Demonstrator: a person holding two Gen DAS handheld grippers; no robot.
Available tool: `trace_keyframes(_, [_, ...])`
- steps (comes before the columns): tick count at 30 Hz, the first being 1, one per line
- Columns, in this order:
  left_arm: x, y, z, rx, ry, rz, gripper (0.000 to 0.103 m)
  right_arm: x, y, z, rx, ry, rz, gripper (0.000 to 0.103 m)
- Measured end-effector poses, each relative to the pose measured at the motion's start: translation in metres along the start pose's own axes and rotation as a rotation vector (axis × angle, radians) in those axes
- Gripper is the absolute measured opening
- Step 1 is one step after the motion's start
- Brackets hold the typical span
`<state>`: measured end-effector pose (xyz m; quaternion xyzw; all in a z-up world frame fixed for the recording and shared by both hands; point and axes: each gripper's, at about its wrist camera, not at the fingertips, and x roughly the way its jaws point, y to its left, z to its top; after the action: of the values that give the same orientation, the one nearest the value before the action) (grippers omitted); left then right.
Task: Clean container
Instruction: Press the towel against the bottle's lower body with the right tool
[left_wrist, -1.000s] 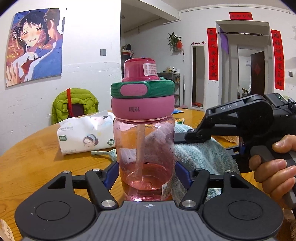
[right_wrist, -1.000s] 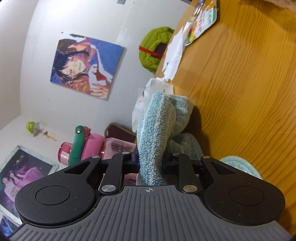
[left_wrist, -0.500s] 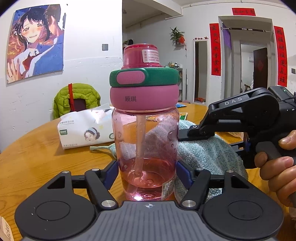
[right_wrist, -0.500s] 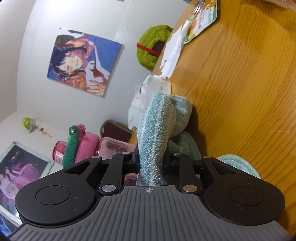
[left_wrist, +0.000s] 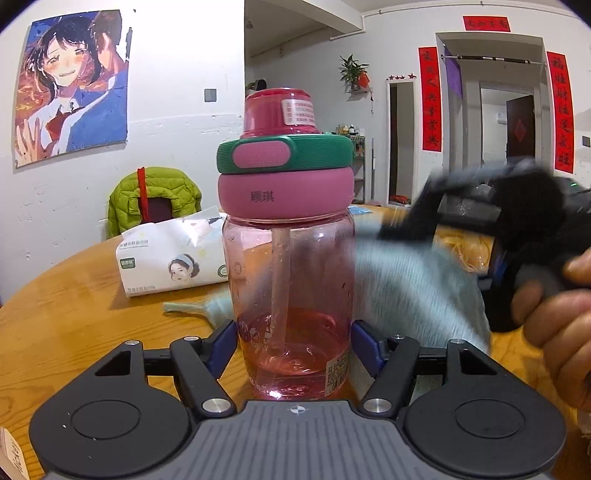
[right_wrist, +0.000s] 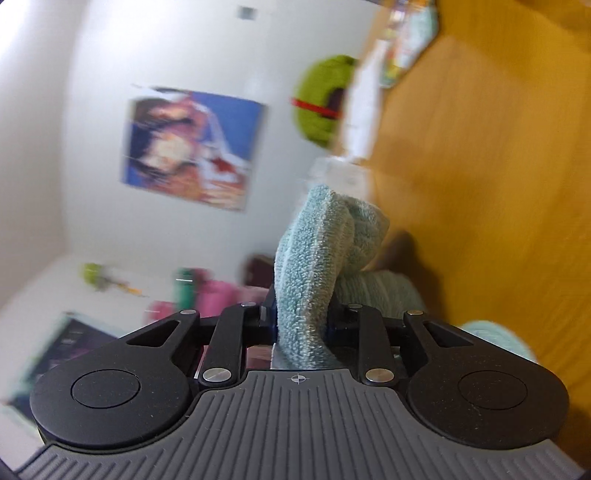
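Mid-wipe: water bottle pinched in left gripper; teal towel clamped in right gripper, blurred beside bottle wall; droplets left.

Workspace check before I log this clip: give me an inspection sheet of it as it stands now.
Surface: round wooden table.
Job's things: pink bottle upright, a little pink liquid inside, lid on; blue towel.
Clutter: tissue pack behind the bottle; printed packets at the far edge, blurred.
Grippers: left claw shut on bottle near its base; right claw shut on towel, beside the bottle, motion-blurred.
Cables: nothing seen.
Surroundings: poster, green jacket on a chair, doorway with red banners.
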<state>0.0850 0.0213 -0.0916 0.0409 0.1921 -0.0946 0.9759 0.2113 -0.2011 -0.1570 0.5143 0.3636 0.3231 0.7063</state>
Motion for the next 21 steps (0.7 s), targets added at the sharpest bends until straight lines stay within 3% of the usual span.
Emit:
trace_keyframes(3, [0.001, -0.002, -0.001, 0.01, -0.002, 0.006, 0.066, 0.009, -0.008, -0.001, -0.008, 0.039, -0.167, 0.027])
trace_keyframes(5, [0.001, -0.002, -0.001, 0.012, -0.001, 0.006, 0.066, 0.007, -0.002, -0.002, -0.05, 0.029, -0.166, 0.027])
trace_keyframes(7, [0.0, -0.002, -0.001, 0.009, 0.0, 0.004, 0.066, -0.002, 0.006, -0.002, -0.072, -0.012, -0.044, 0.027])
trace_keyframes(9, [0.0, -0.001, 0.0, 0.004, 0.0, 0.0, 0.066, -0.015, 0.014, 0.0, -0.074, -0.035, 0.131, 0.027])
trace_keyframes(12, [0.0, -0.001, 0.0, 0.007, 0.001, -0.001, 0.066, -0.022, 0.018, 0.0, -0.076, -0.043, 0.228, 0.029])
trace_keyframes(14, [0.0, 0.0, 0.0, 0.004, 0.001, -0.002, 0.066, -0.014, 0.012, -0.001, -0.04, -0.013, 0.184, 0.029])
trace_keyframes(18, [-0.001, 0.0, 0.001, -0.005, 0.0, -0.008, 0.066, 0.0, -0.002, 0.0, -0.005, 0.034, -0.062, 0.028])
trace_keyframes(20, [-0.002, -0.001, 0.001, -0.012, 0.006, 0.001, 0.065, 0.005, -0.001, -0.003, -0.047, 0.038, -0.146, 0.028])
trace_keyframes(21, [-0.002, -0.002, 0.002, -0.018, 0.014, 0.012, 0.07, 0.007, 0.0, -0.004, -0.068, 0.039, -0.186, 0.028])
